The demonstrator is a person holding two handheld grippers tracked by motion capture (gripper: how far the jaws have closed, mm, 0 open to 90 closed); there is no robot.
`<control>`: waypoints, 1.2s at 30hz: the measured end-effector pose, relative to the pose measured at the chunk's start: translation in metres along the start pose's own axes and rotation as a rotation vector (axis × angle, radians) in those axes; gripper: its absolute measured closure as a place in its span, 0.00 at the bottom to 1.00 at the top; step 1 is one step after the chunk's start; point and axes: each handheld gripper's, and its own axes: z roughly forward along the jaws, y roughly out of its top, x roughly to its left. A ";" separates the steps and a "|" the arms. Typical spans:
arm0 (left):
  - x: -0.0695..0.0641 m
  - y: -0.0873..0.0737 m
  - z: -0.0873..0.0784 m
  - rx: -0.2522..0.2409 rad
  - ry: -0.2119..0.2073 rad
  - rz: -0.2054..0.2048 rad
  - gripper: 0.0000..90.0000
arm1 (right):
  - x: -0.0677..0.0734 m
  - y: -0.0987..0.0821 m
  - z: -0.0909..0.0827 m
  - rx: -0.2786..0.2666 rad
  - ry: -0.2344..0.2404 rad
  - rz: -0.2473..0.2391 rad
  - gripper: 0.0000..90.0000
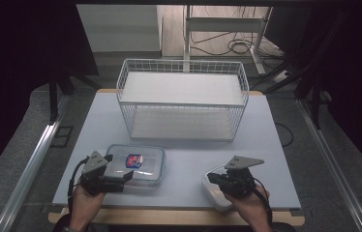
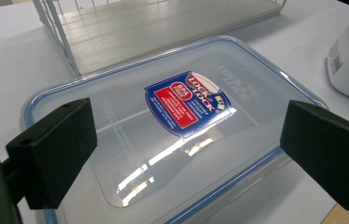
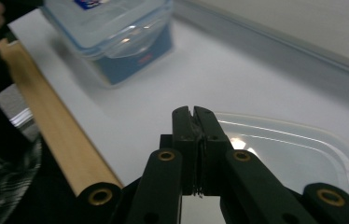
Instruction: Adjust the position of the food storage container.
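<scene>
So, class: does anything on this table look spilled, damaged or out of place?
Nothing stands out. The lidded container lies flat, the white tub sits near the front edge, and the wire rack stands upright.

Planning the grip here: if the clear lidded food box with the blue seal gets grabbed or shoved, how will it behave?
The clear food box looks like rigid plastic, so probably stiff. Its glossy lid suggests the pads could slip. It seems empty, likely light, and sits flat, so a push should slide it on the table, not tip it.

Black two-jawed tool (image 3: 193, 112), brass-coloured rivets, grey three-cornered plate.
</scene>
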 end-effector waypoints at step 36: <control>-0.003 0.000 0.005 0.027 0.002 0.008 0.05 | -0.042 -0.052 -0.053 0.140 -0.148 0.131 0.99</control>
